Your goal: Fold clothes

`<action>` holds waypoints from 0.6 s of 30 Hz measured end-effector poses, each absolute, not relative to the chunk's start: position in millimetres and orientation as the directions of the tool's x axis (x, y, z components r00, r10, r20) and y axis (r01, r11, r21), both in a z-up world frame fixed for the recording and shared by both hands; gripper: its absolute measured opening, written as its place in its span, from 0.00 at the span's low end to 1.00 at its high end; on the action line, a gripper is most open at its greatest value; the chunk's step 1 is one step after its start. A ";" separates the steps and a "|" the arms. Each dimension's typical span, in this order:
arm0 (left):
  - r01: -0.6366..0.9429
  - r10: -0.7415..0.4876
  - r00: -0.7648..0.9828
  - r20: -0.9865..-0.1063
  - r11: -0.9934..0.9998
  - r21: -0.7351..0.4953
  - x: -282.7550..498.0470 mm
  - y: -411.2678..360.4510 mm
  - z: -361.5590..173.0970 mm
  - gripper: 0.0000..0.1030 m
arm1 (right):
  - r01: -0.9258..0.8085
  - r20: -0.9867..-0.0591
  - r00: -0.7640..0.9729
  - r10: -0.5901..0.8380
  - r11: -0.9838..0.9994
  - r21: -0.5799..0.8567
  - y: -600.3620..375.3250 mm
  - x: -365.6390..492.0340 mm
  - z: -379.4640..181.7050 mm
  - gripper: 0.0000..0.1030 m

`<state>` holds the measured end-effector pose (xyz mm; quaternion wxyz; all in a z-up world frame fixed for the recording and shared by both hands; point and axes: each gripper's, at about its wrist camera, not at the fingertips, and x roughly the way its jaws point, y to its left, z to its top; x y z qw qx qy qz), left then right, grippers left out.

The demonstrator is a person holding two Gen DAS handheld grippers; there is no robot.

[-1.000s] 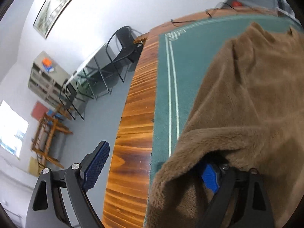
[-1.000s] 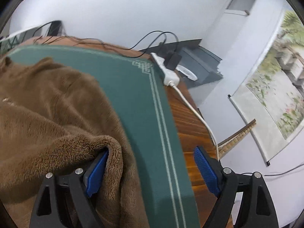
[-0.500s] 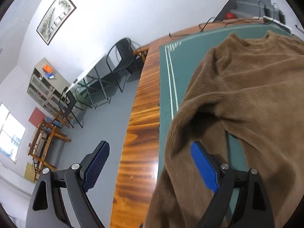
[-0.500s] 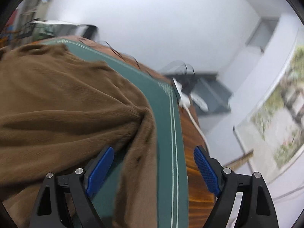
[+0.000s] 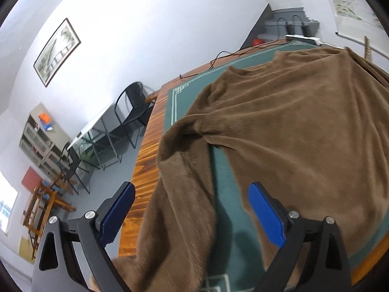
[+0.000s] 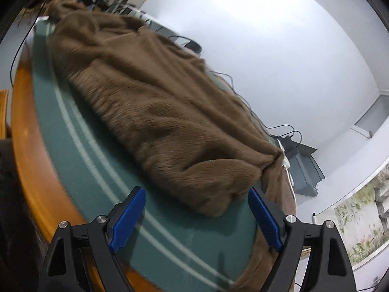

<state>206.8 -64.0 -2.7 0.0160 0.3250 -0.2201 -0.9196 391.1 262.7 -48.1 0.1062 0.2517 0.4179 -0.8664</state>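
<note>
White walls, framed painting (image 5: 57, 51), black chairs (image 5: 131, 114), grey shelf unit (image 5: 39, 138), grey floor (image 5: 97, 182), bright window (image 5: 7, 209)

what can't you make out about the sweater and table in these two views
- Left wrist view: the brown sweater has its hanging sleeve cut off by the lower frame edge; its cuff is unseen.
- Left wrist view: the green mat is mostly covered by the sweater.
- Right wrist view: motion blur smears the sweater's knit and the mat's border lines.
- Right wrist view: the far end of the sweater fades into the dark lens rim.
</note>
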 end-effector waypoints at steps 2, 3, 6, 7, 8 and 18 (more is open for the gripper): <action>-0.118 -0.156 -0.787 -0.597 -0.912 0.394 213.8 -62.6 -4.8 0.95 | 0.366 -0.496 -0.867 0.046 -0.616 -0.698 255.7 389.4 -49.8 0.85; -0.116 -0.149 -0.787 -0.598 -0.918 0.380 216.4 -63.4 -5.1 0.95 | 0.349 -0.480 -0.875 0.058 -0.612 -0.710 253.1 386.8 -48.5 0.85; -0.096 -0.131 -0.786 -0.604 -0.939 0.329 223.4 -67.4 -6.1 0.95 | 0.295 -0.427 -0.900 0.085 -0.602 -0.742 245.1 373.2 -45.2 0.85; -0.086 -0.123 -0.784 -0.608 -0.949 0.303 226.3 -69.8 -6.7 0.95 | 0.279 -0.408 -0.909 0.088 -0.599 -0.750 241.1 368.0 -44.4 0.85; -0.088 -0.099 -0.784 -0.613 -0.959 0.268 229.5 -73.1 -7.2 0.95 | 0.268 -0.394 -0.915 0.083 -0.605 -0.750 241.8 358.1 -42.3 0.85; -0.131 0.069 -0.820 -0.568 -0.989 0.069 273.7 -87.8 -16.9 0.98 | 0.053 -0.253 -0.959 0.126 -0.799 -0.599 249.5 287.7 40.5 0.85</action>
